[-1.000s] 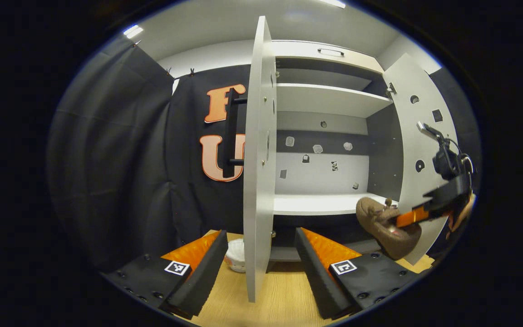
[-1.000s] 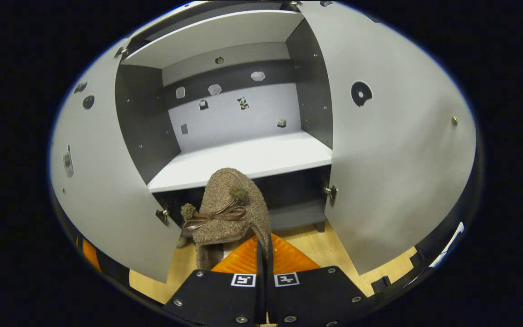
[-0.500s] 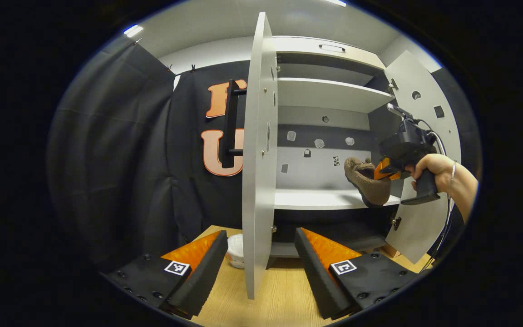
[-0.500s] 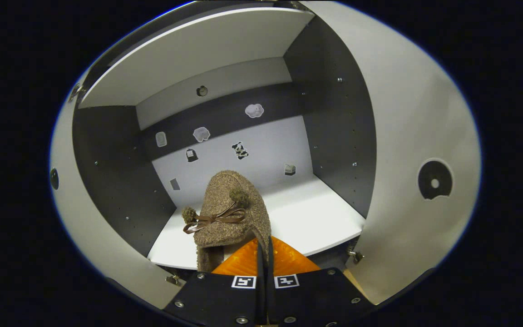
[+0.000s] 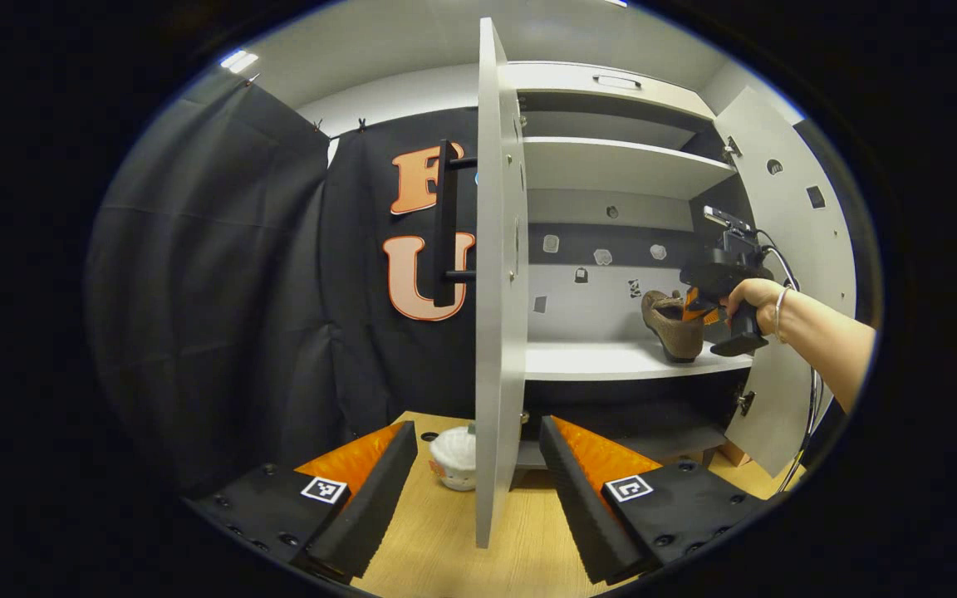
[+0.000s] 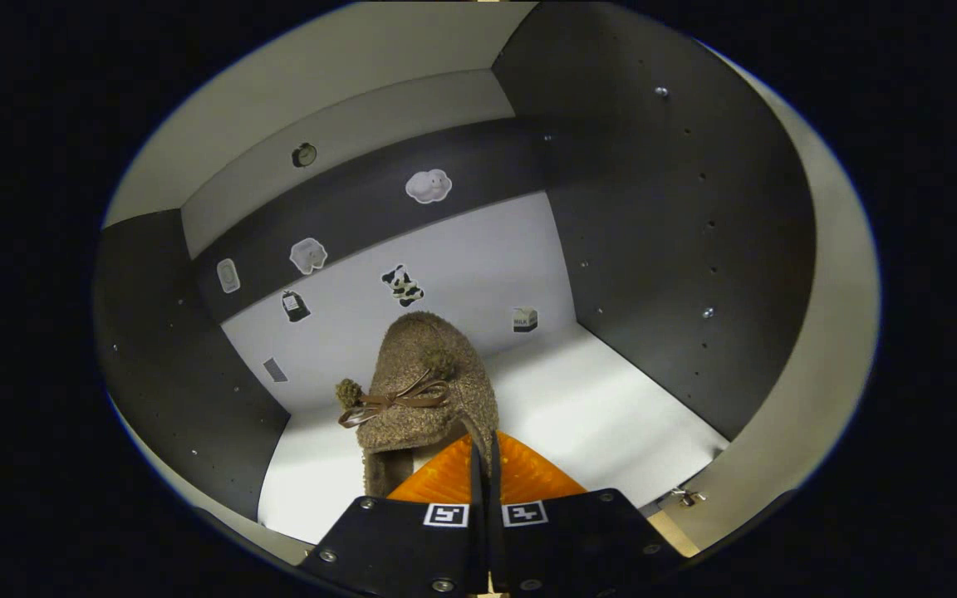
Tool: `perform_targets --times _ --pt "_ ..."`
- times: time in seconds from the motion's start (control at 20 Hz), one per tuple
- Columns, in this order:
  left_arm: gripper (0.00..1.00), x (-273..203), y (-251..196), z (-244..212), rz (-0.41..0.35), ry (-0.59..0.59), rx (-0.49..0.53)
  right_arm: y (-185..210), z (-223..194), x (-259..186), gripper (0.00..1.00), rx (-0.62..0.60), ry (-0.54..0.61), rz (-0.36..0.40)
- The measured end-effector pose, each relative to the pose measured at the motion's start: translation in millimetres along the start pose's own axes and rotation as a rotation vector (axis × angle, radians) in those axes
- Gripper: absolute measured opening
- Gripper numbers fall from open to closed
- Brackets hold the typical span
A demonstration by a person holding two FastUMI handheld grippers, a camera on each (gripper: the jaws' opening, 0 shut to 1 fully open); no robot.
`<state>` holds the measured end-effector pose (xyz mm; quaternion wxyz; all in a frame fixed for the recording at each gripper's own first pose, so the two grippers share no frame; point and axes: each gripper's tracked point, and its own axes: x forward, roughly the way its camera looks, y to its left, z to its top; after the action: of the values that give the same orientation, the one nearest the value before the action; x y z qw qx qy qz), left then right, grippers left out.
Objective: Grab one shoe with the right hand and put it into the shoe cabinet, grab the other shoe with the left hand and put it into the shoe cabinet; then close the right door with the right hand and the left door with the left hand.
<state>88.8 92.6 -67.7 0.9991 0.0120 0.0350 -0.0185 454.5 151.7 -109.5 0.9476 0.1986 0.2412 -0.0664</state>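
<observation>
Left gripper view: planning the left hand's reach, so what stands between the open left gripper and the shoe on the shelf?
The left door, edge-on, between the left gripper and brown shoe.

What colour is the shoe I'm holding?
Brown, fuzzy shoe with a brown bow; the right gripper view shows it best.

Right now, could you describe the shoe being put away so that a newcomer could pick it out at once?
Start at the open shoe cabinet and find its white lower shelf. The shoe is held over it, near the right door, by the right gripper. It is a fuzzy brown slipper with a thin bow and two pompoms.
</observation>
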Motion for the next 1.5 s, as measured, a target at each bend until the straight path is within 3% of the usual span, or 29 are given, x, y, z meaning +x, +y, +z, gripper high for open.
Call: perform_targets --times 0.1,0.2,0.35,0.4,0.45,0.65,0.8,1.15,1.5 --pt "0.97 -4 0 0 0.003 -0.002 -0.004 0 -1 11 0.0 0.021 0.017 0.001" --pt "0.97 -8 0 0 0.008 0.0 0.003 5 8 6 0.1 0.029 -0.017 0.013" --pt "0.97 -12 -3 -2 0.0 0.008 -0.007 13 15 -21 0.37 -0.001 -0.055 0.049" --pt "0.97 -14 -5 -3 -0.008 0.007 -0.013 14 12 -34 0.34 -0.034 -0.063 0.063" --pt "0.97 -15 -8 -2 -0.017 0.007 -0.018 16 11 -49 0.52 -0.071 -0.082 0.073" --pt "0.97 -19 -21 -5 -0.069 0.008 -0.015 15 -2 -125 0.78 -0.161 -0.156 0.125" --pt "0.95 -20 -32 -18 -0.105 0.026 -0.016 5 -12 -182 0.92 -0.19 -0.2 0.156" --pt "0.97 -8 -65 -67 -0.165 0.083 0.002 -22 -13 -306 0.94 -0.266 -0.299 0.184" --pt "0.98 4 -146 -168 -0.298 0.261 0.008 -74 9 -380 0.93 -0.27 -0.377 0.102"
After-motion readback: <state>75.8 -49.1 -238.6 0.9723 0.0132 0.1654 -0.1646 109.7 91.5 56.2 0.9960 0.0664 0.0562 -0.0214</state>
